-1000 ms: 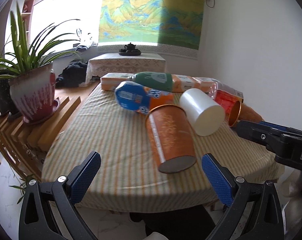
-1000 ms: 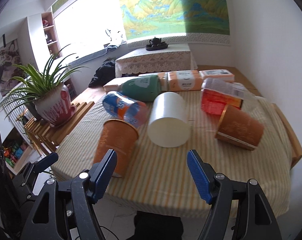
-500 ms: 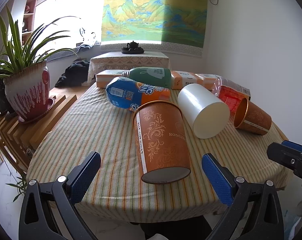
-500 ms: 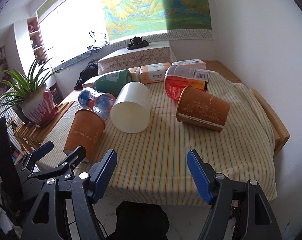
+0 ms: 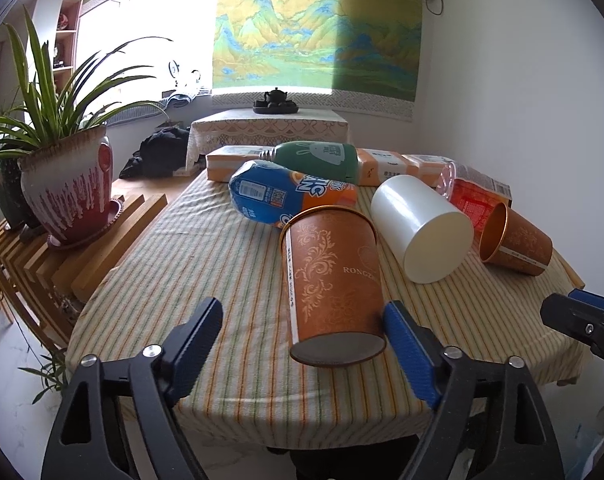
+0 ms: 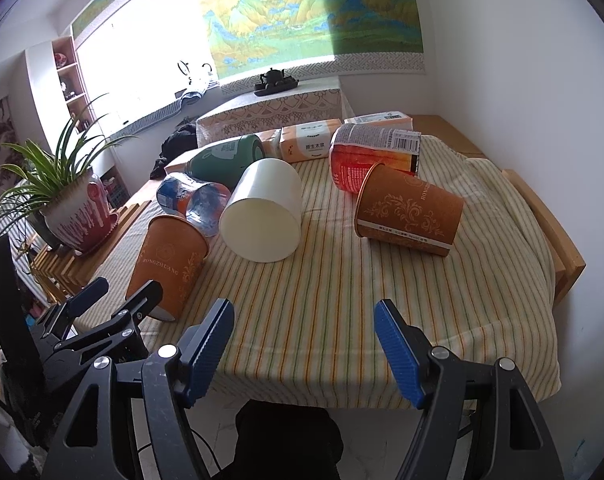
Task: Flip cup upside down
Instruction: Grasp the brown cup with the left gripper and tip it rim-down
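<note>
Closer now: left gripper (image 5: pixel 302 334) has advanced on near orange paper cup (image 5: pixel 333 280), which lies on its side, base toward front edge of striped surface (image 5: pixel 206 256). Fingers spread, straddling base; right pad looks just touching. Not yet pinched. Right gripper (image 6: pixel 303 340), spread, empty, has swung toward second orange cup (image 6: pixel 409 212) near right edge.

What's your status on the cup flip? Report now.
Left tongs open, straddling near brown cup, no grip yet. Right tongs open, empty. Cup lying on its side, base toward camera. White cup and blue bottle crowd it.
</note>
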Tool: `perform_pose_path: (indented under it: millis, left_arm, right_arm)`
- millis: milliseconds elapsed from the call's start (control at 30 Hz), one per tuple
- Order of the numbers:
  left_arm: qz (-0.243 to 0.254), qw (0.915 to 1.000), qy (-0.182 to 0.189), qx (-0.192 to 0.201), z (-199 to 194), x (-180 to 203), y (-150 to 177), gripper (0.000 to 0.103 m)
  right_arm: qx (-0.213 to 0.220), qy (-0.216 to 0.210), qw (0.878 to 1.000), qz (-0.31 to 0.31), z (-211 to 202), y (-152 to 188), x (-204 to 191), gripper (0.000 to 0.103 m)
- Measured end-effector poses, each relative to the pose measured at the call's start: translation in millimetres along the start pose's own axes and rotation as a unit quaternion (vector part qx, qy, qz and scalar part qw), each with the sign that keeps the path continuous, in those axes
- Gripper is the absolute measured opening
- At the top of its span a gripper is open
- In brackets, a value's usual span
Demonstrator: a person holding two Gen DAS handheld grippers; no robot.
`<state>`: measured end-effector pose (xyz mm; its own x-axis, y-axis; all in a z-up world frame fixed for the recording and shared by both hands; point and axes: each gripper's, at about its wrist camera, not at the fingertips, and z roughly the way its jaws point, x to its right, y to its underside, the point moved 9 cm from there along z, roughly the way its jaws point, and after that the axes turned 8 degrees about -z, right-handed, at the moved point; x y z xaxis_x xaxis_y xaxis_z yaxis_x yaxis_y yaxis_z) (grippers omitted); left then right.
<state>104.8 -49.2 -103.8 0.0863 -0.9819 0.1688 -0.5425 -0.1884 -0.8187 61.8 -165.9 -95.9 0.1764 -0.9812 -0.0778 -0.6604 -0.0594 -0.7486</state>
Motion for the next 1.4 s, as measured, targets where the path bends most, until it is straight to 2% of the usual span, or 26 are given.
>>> perform_pose_path:
  millis: [167, 267, 333, 400, 433, 733, 1067, 1133, 1167, 1233, 1300, 1400]
  left_arm:
    - [0.003, 1.0000, 0.000, 0.001, -0.4, -0.8, 0.5, 0.078]
    - [0.008, 0.9999, 0.012, -0.003, 1.6, 3.3, 4.0, 0.078]
    - [0.012, 0.9997, 0.020, -0.005, 2.4, 6.5, 7.2, 0.080]
    - [0.012, 0.9997, 0.022, 0.004, 1.4, 7.0, 8.6, 0.092]
    - [0.011, 0.9996, 0.024, 0.009, 0.7, 6.9, 8.1, 0.093]
    - [0.023, 0.9996, 0.009, 0.016, 10.4, 1.5, 9.8, 0.093]
    - [0.038, 0.9991, 0.017, 0.010, 14.7, 4.7, 13.2, 0.059]
    - [0.038, 0.9989, 0.026, 0.012, 12.9, 5.1, 12.3, 0.058]
    - [0.038, 0.9986, 0.034, 0.012, 11.4, 5.0, 12.0, 0.059]
    - [0.046, 0.9975, 0.053, 0.013, 6.6, 5.2, 10.7, 0.075]
    - [0.053, 0.9966, 0.050, 0.038, -1.3, -0.9, 5.2, 0.100]
    - [0.063, 0.9958, 0.043, 0.051, -3.8, -11.2, -4.0, 0.103]
  right_arm:
    - [0.000, -0.002, 1.000, 0.001, -0.1, 0.1, -1.5, 0.069]
    - [0.000, -0.003, 1.000, 0.002, 0.0, 0.2, -1.8, 0.069]
    - [0.000, -0.002, 1.000, 0.003, -0.7, 0.4, -1.6, 0.069]
    - [0.000, -0.001, 1.000, 0.005, -0.8, 0.4, -0.4, 0.069]
    - [-0.001, -0.001, 1.000, 0.006, -0.7, 0.6, -0.1, 0.069]
    - [-0.006, -0.005, 1.000, 0.007, 4.1, 2.4, -0.9, 0.069]
    - [-0.006, -0.005, 1.000, 0.004, 5.5, 0.9, -5.0, 0.069]
    - [-0.007, -0.005, 1.000, 0.003, 6.8, 0.7, -5.6, 0.069]
    - [-0.007, -0.005, 1.000, 0.003, 7.2, 0.5, -5.9, 0.069]
    - [-0.007, -0.007, 1.000, 0.003, 7.2, 0.2, -6.4, 0.069]
    - [-0.006, -0.007, 1.000, 0.002, 6.7, -0.1, -7.4, 0.069]
    - [-0.006, -0.008, 1.000, 0.000, 6.6, -0.5, -9.1, 0.069]
